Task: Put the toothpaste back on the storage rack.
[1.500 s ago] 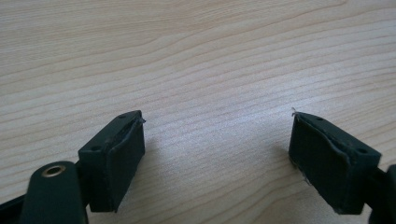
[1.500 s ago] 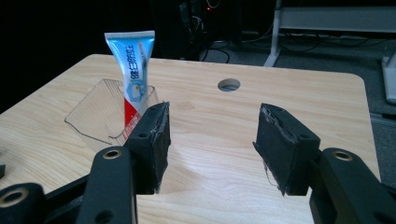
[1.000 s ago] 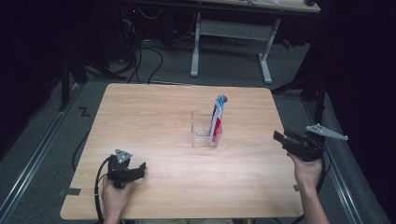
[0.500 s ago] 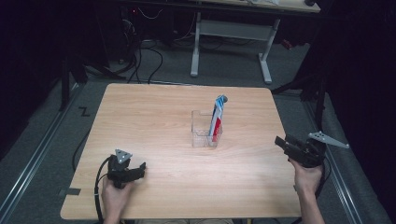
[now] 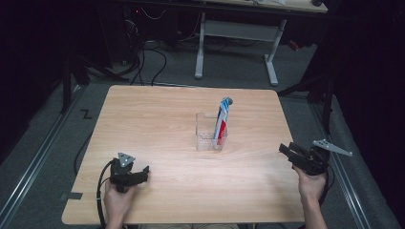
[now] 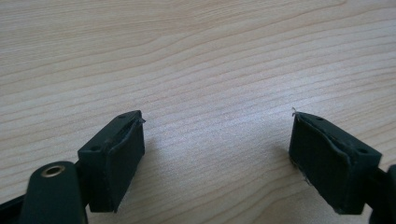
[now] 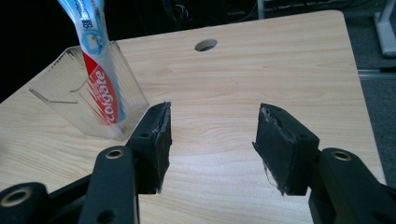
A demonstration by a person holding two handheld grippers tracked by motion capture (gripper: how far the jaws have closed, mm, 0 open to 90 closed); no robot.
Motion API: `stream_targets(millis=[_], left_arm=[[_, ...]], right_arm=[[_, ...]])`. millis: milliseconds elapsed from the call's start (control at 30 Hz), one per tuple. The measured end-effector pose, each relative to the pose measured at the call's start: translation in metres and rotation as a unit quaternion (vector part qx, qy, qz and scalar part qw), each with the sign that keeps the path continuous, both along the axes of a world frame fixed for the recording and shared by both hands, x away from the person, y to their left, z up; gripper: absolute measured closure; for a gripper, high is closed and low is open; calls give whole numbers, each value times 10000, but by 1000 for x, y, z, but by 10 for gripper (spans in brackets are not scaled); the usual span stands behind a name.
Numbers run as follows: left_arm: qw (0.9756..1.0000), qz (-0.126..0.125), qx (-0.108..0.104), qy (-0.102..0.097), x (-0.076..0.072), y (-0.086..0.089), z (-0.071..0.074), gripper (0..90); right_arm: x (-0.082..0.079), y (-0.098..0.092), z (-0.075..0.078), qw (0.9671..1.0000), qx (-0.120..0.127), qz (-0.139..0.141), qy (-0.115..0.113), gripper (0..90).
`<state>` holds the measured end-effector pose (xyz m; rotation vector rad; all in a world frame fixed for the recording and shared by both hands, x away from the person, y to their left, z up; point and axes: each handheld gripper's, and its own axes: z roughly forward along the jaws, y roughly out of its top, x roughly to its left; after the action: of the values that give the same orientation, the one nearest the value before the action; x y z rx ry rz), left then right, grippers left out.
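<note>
Toothpaste tube (image 5: 221, 120) stands in the clear holder (image 5: 208, 136) mid-table — unobstructed; right gripper (image 5: 285, 149), lower than before, and left gripper (image 5: 143, 172) both released.

Red-white-blue toothpaste tube (image 5: 221, 119), clear holder (image 5: 206, 138), wood-grain table (image 5: 157, 119)

A pale wooden table (image 5: 157, 124); near its middle stands a clear plastic holder (image 5: 209, 136), a toothpaste tube (image 5: 221, 121) upright inside

Toothpaste tube (image 5: 221, 120) upright in holder (image 5: 206, 136), mid table (image 5: 157, 109); tongs well apart.
</note>
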<state>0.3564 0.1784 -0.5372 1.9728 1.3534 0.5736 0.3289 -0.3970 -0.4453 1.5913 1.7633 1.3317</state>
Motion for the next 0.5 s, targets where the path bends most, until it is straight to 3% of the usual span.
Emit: stream_targets(millis=[300, 500], left_arm=[[10000, 6, -2, -1, 0, 0, 0, 185], [10000, 3, -2, 2, 0, 0, 0, 185]], right_arm=[[3, 7, -16, 9999, -51, 26, 152, 463], [7, 14, -28, 9993, -212, 6, 307, 472]])
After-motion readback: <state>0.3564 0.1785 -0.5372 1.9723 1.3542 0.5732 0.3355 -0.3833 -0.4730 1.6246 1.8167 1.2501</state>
